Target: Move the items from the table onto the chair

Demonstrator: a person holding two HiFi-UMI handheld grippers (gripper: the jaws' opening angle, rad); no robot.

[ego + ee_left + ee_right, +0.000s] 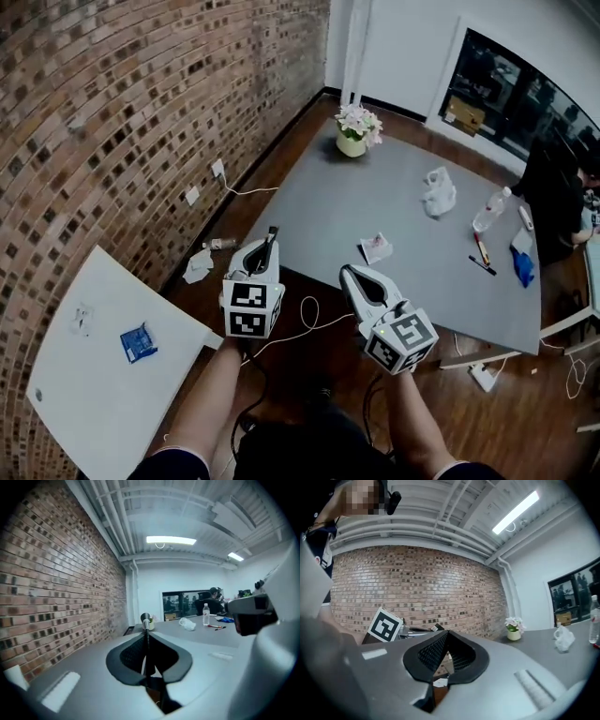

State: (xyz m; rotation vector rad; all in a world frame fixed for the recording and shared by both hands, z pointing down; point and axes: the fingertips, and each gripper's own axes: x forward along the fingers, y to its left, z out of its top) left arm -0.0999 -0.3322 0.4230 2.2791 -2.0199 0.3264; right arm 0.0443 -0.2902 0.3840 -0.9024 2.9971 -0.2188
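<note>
On the grey table lie a small pink-and-white packet, a crumpled white bag, a water bottle, pens and a blue item. A flower pot stands at the far corner. To the left, a white flat surface carries a blue packet and a small clear packet. My left gripper and right gripper hover at the table's near edge, both shut and empty. The left gripper view shows the shut jaws, the right gripper view likewise.
A brick wall runs along the left. Crumpled paper and a small bottle-like thing lie on the wooden floor by the wall. A white cable and a power strip are on the floor. A person sits beyond the table's right end.
</note>
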